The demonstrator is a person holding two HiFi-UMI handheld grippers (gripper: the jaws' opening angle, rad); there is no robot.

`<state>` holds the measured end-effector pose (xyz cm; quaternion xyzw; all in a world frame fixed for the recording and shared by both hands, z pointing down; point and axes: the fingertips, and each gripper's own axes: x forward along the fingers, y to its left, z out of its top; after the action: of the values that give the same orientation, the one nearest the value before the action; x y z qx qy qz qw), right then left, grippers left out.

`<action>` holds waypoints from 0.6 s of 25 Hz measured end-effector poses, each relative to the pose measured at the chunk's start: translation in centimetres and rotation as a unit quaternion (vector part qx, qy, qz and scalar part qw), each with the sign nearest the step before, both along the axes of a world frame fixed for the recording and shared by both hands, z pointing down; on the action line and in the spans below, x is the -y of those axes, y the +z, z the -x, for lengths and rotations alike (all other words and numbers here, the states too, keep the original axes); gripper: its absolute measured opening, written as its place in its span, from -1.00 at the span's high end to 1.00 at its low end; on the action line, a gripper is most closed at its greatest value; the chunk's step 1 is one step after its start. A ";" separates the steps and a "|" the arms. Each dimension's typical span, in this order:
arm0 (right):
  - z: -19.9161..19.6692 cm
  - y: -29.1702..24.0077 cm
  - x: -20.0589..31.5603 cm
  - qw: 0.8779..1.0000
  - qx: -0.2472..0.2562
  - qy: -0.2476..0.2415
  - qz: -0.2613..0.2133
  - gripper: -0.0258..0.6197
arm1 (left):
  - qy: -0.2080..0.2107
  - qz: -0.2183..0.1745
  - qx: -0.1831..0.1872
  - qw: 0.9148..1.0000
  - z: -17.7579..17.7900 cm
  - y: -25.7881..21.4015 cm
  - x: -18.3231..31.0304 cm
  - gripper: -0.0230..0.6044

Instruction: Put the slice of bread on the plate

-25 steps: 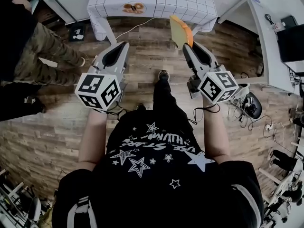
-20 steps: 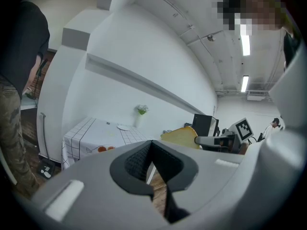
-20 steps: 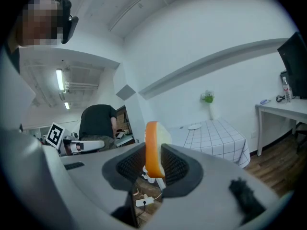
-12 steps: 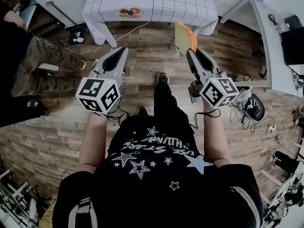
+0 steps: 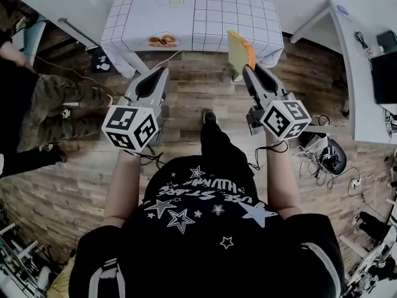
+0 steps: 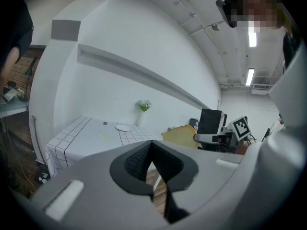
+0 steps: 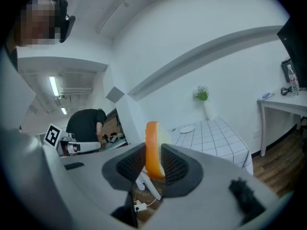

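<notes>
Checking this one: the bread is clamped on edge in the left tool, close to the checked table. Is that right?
Not quite. The bread is clamped in the right tool, not the left; the right gripper view shows it between the pads. The left tool is shut on nothing. The rest stands: the slice is on edge, close to the table.

Setting: robotics lab or test room. Grid-cloth table (image 5: pixel 223 11) ahead of left gripper (image 5: pixel 164 71) and right gripper (image 5: pixel 249 69). White desk (image 5: pixel 350 67) with monitor (image 5: pixel 386 61) right of the right gripper. Loose cables (image 5: pixel 310 146) on plank floor (image 5: pixel 74 160) beside it. Bare white walls (image 6: pixel 144 56), ceiling strip lights (image 6: pixel 250 75).
</notes>
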<state>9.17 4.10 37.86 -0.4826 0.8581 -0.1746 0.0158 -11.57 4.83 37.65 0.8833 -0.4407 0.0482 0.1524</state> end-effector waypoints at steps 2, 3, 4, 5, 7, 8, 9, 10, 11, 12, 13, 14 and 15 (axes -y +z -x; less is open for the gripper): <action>-0.6 0.0 2.3 1.000 -0.002 -0.005 -0.003 0.60 | -0.002 0.003 0.001 1.000 -0.7 0.2 2.1 0.90; -0.9 -0.1 3.5 1.000 -0.002 -0.008 -0.004 0.60 | -0.003 0.005 0.000 1.000 -1.1 0.2 3.3 0.90; -1.2 -0.3 4.7 1.000 -0.003 -0.011 -0.005 0.60 | -0.004 0.006 -0.001 1.000 -1.5 0.2 4.4 0.90; -1.6 -0.5 5.9 1.000 -0.003 -0.014 -0.006 0.60 | -0.004 0.005 -0.002 1.000 -2.0 0.0 5.6 0.90; -2.5 -0.9 8.2 1.000 -0.004 -0.021 -0.007 0.60 | -0.007 0.002 0.000 1.000 -3.0 -0.5 7.9 0.90; -3.0 -1.1 9.4 1.000 -0.004 -0.023 -0.007 0.60 | -0.010 0.000 0.001 1.000 -3.4 -0.7 9.0 0.90; -3.4 -1.3 10.6 1.000 -0.004 -0.026 -0.007 0.60 | -0.013 -0.001 0.002 1.000 -3.8 -0.9 10.0 0.90; -3.8 -1.4 11.7 1.000 -0.002 -0.028 -0.007 0.60 | -0.017 -0.001 0.002 1.000 -4.1 -1.1 11.0 0.90; -4.1 -1.5 12.8 1.000 -0.001 -0.030 -0.007 0.60 | -0.021 -0.001 0.003 1.000 -4.4 -1.2 12.0 0.90; -4.3 -1.5 13.9 0.999 0.000 -0.033 -0.006 0.60 | -0.024 -0.001 0.003 1.000 -4.6 -1.3 12.9 0.90; -4.5 -1.5 14.9 0.999 0.001 -0.036 -0.005 0.60 | -0.027 -0.001 0.004 1.000 -4.9 -1.3 13.7 0.90; -4.6 -1.4 15.7 0.999 0.000 -0.040 -0.003 0.60 | -0.030 -0.002 0.005 1.000 -5.1 -1.4 14.4 0.90; -4.7 -1.2 16.6 0.999 -0.001 -0.045 -0.001 0.60 | -0.033 -0.002 0.007 0.999 -5.3 -1.3 15.1 0.90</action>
<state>13.84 -12.46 36.68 -0.4437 0.8792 -0.1735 0.0081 -6.27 -10.31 36.34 0.8684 -0.4703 0.0483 0.1494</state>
